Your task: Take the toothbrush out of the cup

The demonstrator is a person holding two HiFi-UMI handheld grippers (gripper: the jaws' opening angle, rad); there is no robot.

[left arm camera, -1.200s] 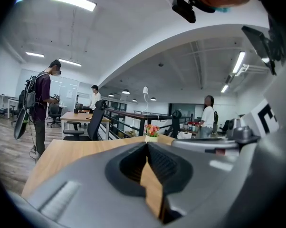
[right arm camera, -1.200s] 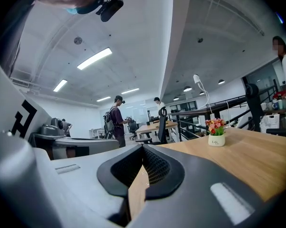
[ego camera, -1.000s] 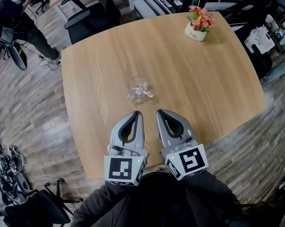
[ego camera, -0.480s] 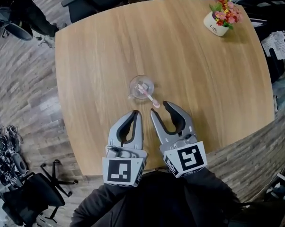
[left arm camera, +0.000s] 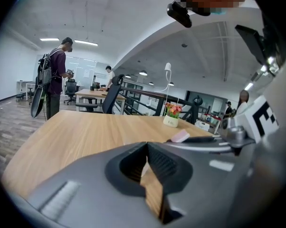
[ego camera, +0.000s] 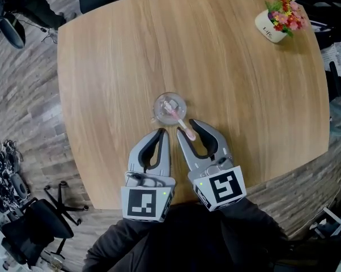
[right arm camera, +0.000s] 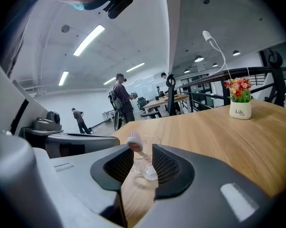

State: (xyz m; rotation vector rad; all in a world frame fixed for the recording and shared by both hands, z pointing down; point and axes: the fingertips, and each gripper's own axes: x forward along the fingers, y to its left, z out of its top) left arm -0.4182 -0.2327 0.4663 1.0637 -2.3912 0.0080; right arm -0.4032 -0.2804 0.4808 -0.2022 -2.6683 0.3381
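Overhead, in the head view, we note a clear cup (ego camera: 169, 103) on the wooden table (ego camera: 233, 78), with the pink toothbrush (ego camera: 179, 118) leaning out toward us. Left gripper view: the left gripper (left arm camera: 146, 145) has its jaw tips together, nothing between. Right gripper view: the right gripper (right arm camera: 138, 151) is closing, jaws apart either side of the toothbrush's end, pads not touching it.

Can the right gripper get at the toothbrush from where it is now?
Probably yes. The toothbrush leans out of the cup toward the right gripper. Its pink end lies between the closing fingers, which are not yet pressing on it, and nothing stands in the way.
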